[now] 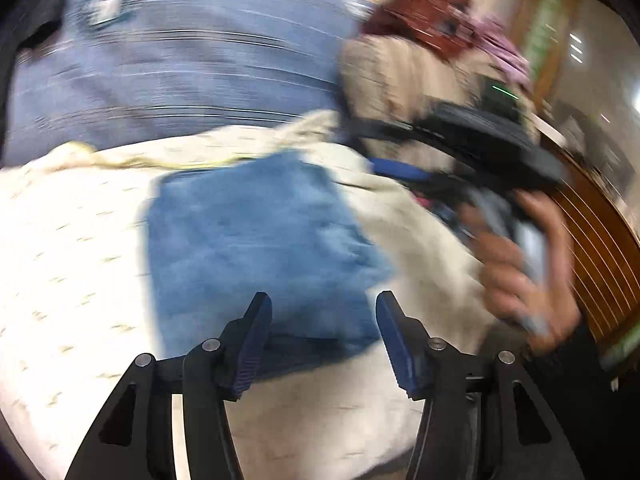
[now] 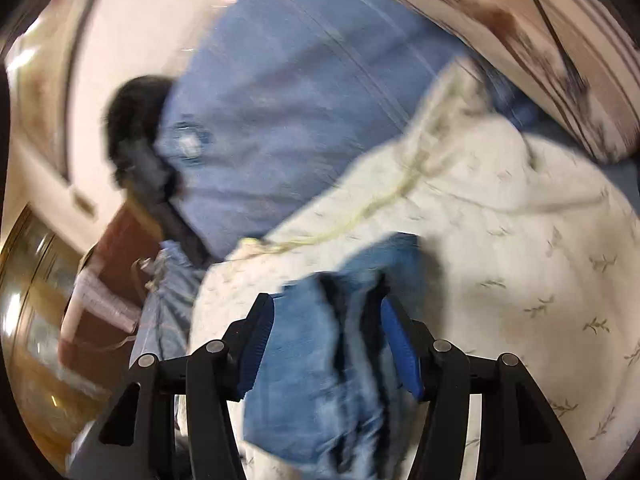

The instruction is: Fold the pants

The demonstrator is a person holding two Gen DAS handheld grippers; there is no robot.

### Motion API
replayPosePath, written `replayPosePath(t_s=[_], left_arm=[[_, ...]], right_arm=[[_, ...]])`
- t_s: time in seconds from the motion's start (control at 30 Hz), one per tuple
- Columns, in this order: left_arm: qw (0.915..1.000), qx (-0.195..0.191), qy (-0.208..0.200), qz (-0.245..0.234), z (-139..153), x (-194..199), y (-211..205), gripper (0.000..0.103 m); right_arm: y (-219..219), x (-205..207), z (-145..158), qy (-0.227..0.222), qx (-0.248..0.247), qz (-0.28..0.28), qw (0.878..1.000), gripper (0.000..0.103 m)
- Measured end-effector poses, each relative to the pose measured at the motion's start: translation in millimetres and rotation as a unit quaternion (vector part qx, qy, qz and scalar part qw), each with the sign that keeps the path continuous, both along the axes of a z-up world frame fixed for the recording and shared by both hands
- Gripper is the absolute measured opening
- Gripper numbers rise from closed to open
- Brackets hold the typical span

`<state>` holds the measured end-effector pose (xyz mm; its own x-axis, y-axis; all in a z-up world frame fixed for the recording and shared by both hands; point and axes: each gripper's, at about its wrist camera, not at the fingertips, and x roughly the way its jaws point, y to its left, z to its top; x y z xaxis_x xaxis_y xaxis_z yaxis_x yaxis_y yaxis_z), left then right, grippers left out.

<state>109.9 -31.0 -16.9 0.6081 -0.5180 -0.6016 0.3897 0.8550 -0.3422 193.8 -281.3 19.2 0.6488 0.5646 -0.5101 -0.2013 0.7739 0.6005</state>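
Jeans (image 1: 256, 248) folded on the floral bedsheet (image 1: 72, 264) | left tongs (image 1: 324, 340) released above them | right tongs (image 2: 326, 344) released, straddling denim.

The right gripper (image 2: 326, 344), jaws spread, straddles the folded blue jeans (image 2: 320, 368) lying on a white leaf-print bedspread (image 2: 520, 280) beneath it.

Pants (image 1: 256, 248) (image 2: 320, 368): faded mid-blue denim, paler worn patches. Quilt (image 1: 72, 264) (image 2: 520, 280): cream-white, small olive sprig print, yellowish edge trim. Bedsheet (image 1: 192, 68) (image 2: 288, 120): dusty blue, thin pale stripes. Pillow (image 2: 552, 52): beige and brown stripes. Left gripper (image 1: 324, 340) and right gripper (image 2: 327, 344): black arms, blue pads.
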Motion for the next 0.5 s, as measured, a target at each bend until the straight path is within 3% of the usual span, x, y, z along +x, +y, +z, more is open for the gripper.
replayPosePath(t_s=[0.1, 0.23, 0.33, 0.4, 0.5], left_arm=[[0.9978, -0.006, 0.028, 0.06, -15, 7, 24, 0.054], [0.9941, -0.013, 0.077, 0.075, -43, 19, 28, 0.053], [0.9921, -0.016, 0.088, 0.088, -49, 22, 25, 0.053], [0.9937, -0.02, 0.078, 0.078, -44, 28, 28, 0.055], [0.9942, -0.018, 0.085, 0.064, -47, 34, 32, 0.055]], right_arm=[[28, -16, -16, 0.018, -0.038, 0.021, 0.999, 0.052], [57, -17, -56, 0.083, -0.132, 0.002, 0.988, 0.042], [60, -29, -41, 0.059, -0.164, -0.02, 0.984, 0.009], [54, -44, -35, 0.056, -0.151, -0.032, 0.987, 0.007], [45, -49, -62, 0.089, -0.132, -0.061, 0.985, 0.013]])
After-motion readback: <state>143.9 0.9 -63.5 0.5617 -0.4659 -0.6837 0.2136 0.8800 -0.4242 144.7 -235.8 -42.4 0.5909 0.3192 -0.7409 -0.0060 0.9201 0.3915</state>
